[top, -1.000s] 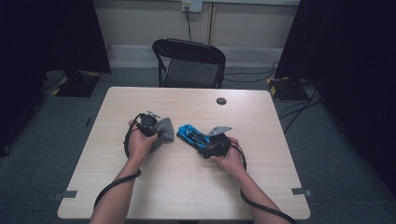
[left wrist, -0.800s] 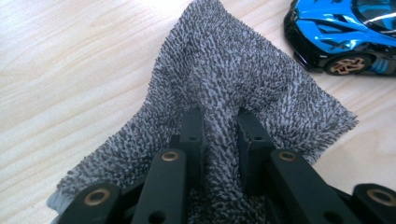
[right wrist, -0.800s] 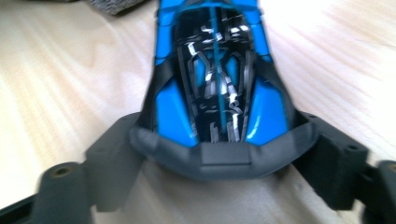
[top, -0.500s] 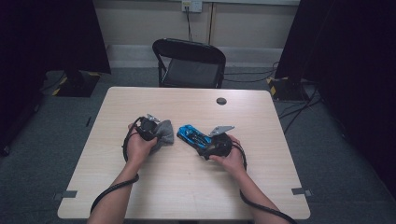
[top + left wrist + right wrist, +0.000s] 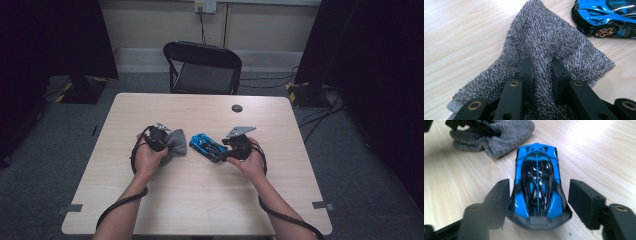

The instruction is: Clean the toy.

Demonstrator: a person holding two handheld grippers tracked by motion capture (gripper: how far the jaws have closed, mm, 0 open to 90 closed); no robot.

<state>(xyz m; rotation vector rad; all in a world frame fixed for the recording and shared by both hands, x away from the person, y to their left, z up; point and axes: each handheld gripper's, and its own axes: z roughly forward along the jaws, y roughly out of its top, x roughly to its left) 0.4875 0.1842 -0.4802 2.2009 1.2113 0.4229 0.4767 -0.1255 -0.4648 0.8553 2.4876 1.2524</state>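
Note:
A grey terry cloth (image 5: 544, 37) lies bunched on the wooden table (image 5: 200, 200), left of centre. My left gripper (image 5: 541, 63) is shut on a raised fold of the cloth (image 5: 176, 142), with that hand (image 5: 150, 157) behind it. Just to the right stands a blue and black toy car (image 5: 206, 147), its front end close to the cloth. My right gripper (image 5: 540, 200) is open around the car's (image 5: 537, 182) rear; the left jaw sits close against the car's side and the right jaw stands off with a gap. From above, the right gripper (image 5: 227, 150) is at the car's right end.
A small black round disc (image 5: 237, 108) lies near the table's far edge. A black folding chair (image 5: 202, 67) stands behind the table. Dark curtains flank both sides. Each gripper's cable (image 5: 120, 205) trails back along the forearm over the near edge.

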